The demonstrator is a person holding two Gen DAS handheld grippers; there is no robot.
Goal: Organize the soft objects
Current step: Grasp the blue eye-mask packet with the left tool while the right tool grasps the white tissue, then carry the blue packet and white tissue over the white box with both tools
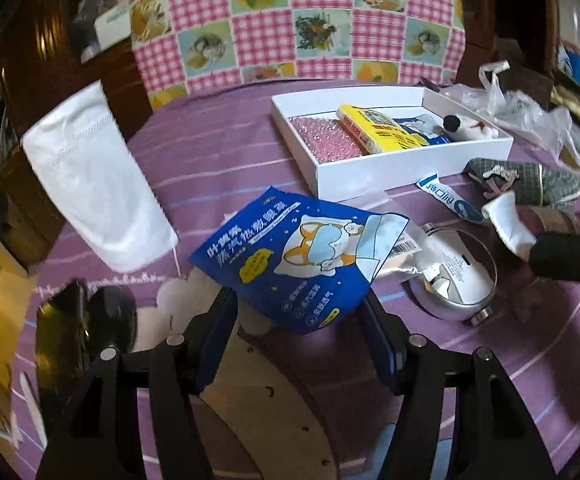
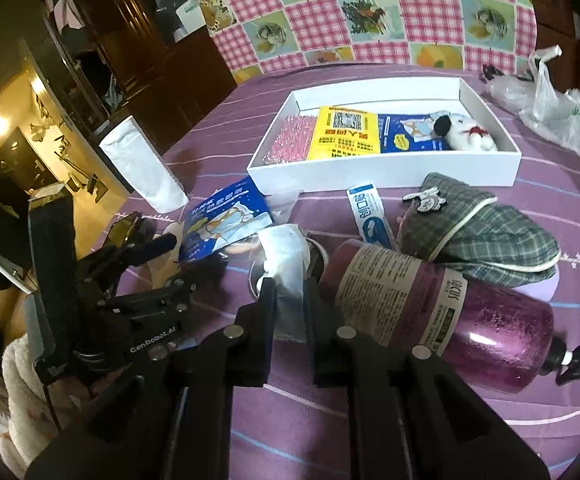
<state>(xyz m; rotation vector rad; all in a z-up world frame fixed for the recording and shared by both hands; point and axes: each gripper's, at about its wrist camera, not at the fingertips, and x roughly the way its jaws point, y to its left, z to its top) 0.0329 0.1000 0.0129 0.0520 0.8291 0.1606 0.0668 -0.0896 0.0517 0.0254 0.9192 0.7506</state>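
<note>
Blue eye-mask pouch (image 1: pixel 290 256) sits between the left tool's (image 1: pixel 297 316) jaws over the purple-clothed surface (image 1: pixel 218 160), short of the white box (image 1: pixel 409 168): light, floppy, slick foil, so pinch a flat edge. Left tool stands fairly wide; pads look closed on the pouch's lower corners, though I can't confirm contact. Right tool (image 2: pixel 290 300) is clenched on a limp white packet (image 2: pixel 286 264).

Both 2 wrist views look steeply down, close over the purple-clothed table (image 1: pixel 218 152); both share the white box (image 1: pixel 409 164) (image 2: pixel 369 176) at 12 to 1 o'clock.
</note>
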